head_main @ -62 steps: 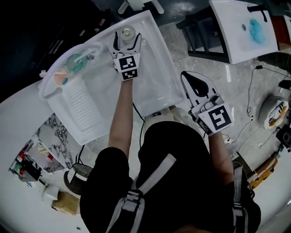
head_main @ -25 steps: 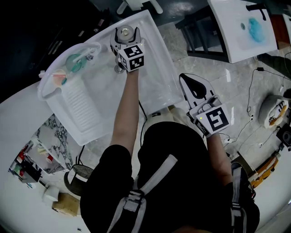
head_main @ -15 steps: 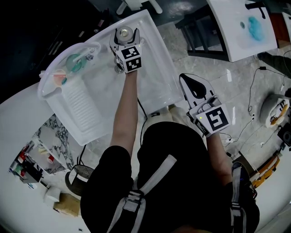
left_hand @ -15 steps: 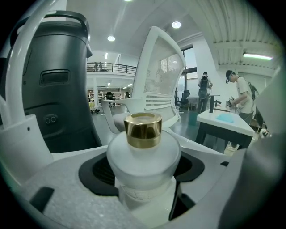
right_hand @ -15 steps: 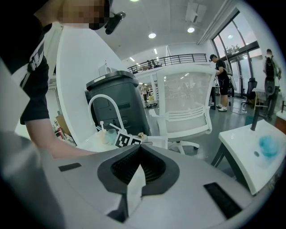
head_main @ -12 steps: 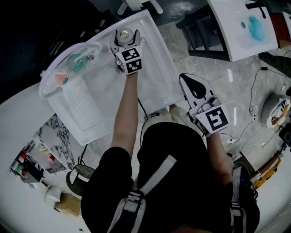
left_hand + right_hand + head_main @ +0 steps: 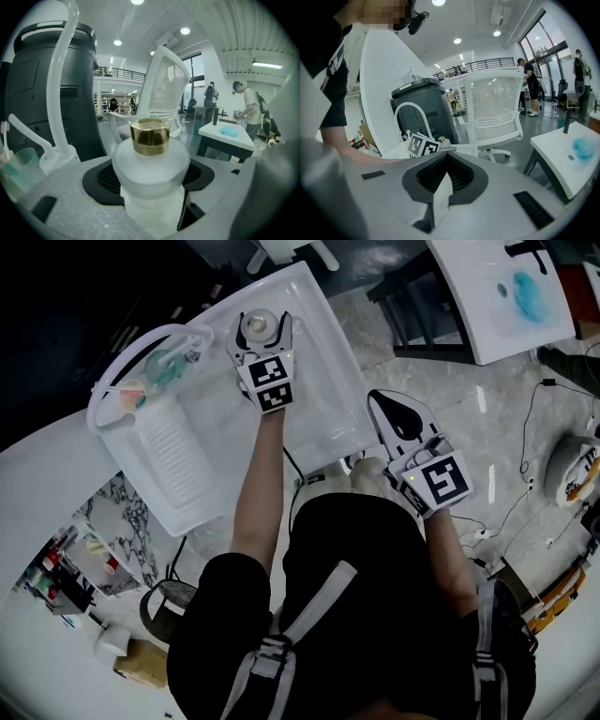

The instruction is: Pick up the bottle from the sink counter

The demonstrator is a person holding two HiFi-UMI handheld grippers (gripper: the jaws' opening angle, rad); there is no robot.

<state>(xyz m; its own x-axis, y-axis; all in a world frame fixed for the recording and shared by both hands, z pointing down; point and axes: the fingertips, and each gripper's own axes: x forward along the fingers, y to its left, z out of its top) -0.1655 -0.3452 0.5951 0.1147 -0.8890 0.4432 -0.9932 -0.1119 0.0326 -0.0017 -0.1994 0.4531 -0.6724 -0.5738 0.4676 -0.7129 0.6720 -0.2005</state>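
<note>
The bottle is frosted white with a gold cap, at the far corner of the white sink counter. My left gripper reaches over the basin and is shut on the bottle. In the left gripper view the black pads press against both sides of its round body, with the gripper closed around it. I cannot tell whether the bottle's base is off the counter. My right gripper hangs off the counter's near right side, shut and empty.
The sink unit has a ribbed washboard and an arched white faucet with a green cup at its left end. A dark bin stands behind. A black frame, a white table and floor cables lie to the right.
The left gripper's jaws, spread around the bottle at first, have closed onto it; the gripper rolled sideways and turned back. The right gripper has hardly moved.
</note>
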